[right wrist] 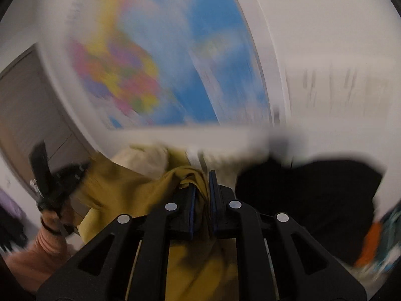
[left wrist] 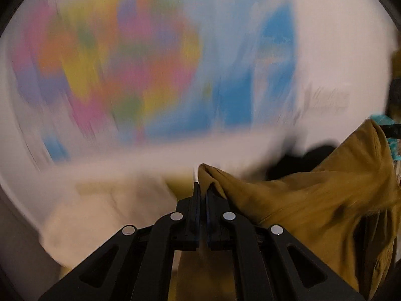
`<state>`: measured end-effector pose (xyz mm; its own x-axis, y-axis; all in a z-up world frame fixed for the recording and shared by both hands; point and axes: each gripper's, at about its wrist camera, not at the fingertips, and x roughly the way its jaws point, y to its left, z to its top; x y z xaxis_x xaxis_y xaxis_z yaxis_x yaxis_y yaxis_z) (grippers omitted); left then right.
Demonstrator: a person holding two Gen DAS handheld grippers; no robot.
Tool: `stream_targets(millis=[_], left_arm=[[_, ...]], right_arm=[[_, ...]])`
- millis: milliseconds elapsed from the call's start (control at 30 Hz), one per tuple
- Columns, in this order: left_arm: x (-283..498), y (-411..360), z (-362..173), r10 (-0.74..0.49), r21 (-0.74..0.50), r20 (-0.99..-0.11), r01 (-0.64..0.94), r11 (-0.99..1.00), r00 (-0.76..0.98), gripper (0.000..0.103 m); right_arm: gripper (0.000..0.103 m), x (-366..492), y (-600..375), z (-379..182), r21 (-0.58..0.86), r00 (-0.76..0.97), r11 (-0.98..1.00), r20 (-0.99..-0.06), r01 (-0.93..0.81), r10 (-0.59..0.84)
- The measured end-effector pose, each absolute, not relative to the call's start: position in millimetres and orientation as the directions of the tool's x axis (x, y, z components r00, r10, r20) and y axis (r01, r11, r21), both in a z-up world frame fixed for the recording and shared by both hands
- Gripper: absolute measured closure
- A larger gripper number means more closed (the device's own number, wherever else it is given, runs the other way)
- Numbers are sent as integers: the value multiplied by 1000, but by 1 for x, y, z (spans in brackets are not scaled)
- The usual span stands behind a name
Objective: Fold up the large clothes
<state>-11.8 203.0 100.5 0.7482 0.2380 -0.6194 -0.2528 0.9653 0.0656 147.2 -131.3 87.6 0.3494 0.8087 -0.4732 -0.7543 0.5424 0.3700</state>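
A mustard-yellow garment (left wrist: 313, 200) hangs stretched between both grippers, lifted in the air. In the left wrist view my left gripper (left wrist: 203, 186) is shut on a top edge of the cloth, which spreads away to the right and down. In the right wrist view my right gripper (right wrist: 203, 181) is shut on a bunched fold of the same garment (right wrist: 140, 190), and the cloth drapes left and below the fingers. At the left of that view a person's hand (right wrist: 50, 223) in a pink sleeve holds the left gripper. Both views are blurred by motion.
A colourful map (left wrist: 140, 62) hangs on the white wall behind. A black garment (right wrist: 313, 195) lies to the right and a cream-coloured cloth (left wrist: 105, 213) to the left. An orange and teal item (right wrist: 373, 240) is at the far right. A brown door (right wrist: 27, 115) stands at the left.
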Motion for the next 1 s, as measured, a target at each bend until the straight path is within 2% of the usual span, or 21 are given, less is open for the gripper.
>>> stream_targets(millis=[33,100,167,233,300,367,400,433,467,533,633,667,733,800,867,933,1000], left_arm=[[4,213,77,219,46,-661,-253,966,718,103],[30,232,41,241,50,-699,-290,956,673,103],[41,246,30,214,10,-719,-298,954,661,103],[49,254,26,182,-12,-722,-274,962,667,102],[60,258,20,139,-22,-758,-238,971,637,101],[61,245,16,84,-5,-768,-138,990,635,75],[59,237,15,104,34,-760,-121,992,641,70],[57,230,13,122,74,-754,-102,992,646,55],[55,223,8,115,105,-758,-54,993,642,44],[52,216,-4,76,97,-776,0,995,626,43],[51,215,-21,47,87,-808,38,996,588,31],[52,216,-27,29,68,-819,46,997,573,31],[50,218,-37,-18,14,-830,53,998,557,31],[51,218,-46,-84,-50,-839,77,996,538,30],[54,217,-53,-85,-59,-850,67,996,519,28],[58,216,-61,-90,-74,-863,53,996,497,30],[59,215,-64,-105,-94,-863,48,994,494,44]], right_arm=[[93,167,-108,60,365,330,565,-536,-740,777],[93,189,-93,24,380,299,598,-605,-706,738],[93,207,-89,-1,409,293,628,-629,-662,720],[93,224,-94,-6,467,280,628,-616,-623,736],[83,243,-100,-14,467,302,680,-650,-564,697],[46,253,-102,-23,360,361,783,-736,-507,573],[45,252,-104,-21,327,386,803,-746,-499,544],[46,248,-104,-19,311,392,796,-741,-520,546],[39,238,-106,-10,258,425,792,-730,-552,535],[26,213,-105,9,117,523,797,-696,-593,492],[18,151,-95,37,-136,607,688,-611,-713,508],[15,135,-84,38,-207,617,646,-600,-735,509],[14,93,-63,26,-416,641,495,-591,-763,491],[14,74,-47,5,-563,678,378,-592,-735,436],[16,66,-31,-21,-651,699,272,-595,-709,397],[20,69,-30,-37,-677,706,230,-602,-699,372],[29,80,-17,-56,-705,721,199,-597,-680,351]])
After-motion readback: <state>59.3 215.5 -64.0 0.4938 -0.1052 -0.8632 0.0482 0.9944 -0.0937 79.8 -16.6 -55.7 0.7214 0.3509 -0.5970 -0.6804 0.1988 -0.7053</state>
